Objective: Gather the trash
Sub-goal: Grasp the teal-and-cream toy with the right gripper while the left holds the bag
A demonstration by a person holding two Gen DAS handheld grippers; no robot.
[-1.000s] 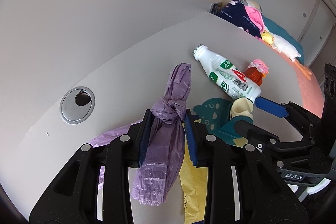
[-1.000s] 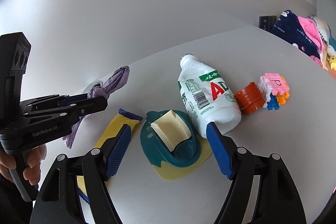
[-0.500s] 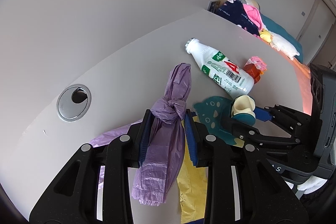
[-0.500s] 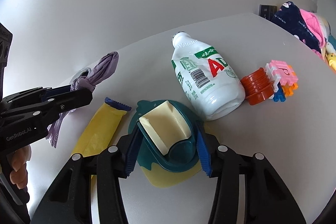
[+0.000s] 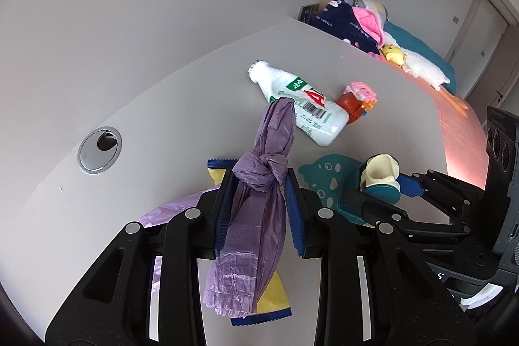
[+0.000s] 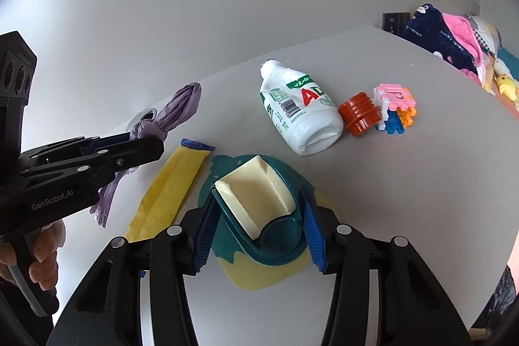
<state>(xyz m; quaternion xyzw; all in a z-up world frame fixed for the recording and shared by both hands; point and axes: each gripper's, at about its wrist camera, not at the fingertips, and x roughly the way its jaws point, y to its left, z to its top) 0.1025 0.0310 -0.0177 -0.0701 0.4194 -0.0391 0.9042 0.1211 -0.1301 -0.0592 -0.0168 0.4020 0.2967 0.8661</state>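
My left gripper is shut on a knotted purple plastic bag and holds it above the grey table; it also shows in the right wrist view. My right gripper is shut on a teal and cream plastic cup package, lifted slightly off the table; the package shows in the left wrist view. A yellow snack wrapper lies flat between the grippers. A white milk bottle lies on its side further back.
An orange stack of caps and a pink, blue and orange block toy lie right of the bottle. A metal cable grommet sits in the table at left. Clothes and plush toys are piled at the far right.
My right gripper moved forward and closed on the teal cup package, then lifted it a little. My left gripper has risen slightly with the purple bag.
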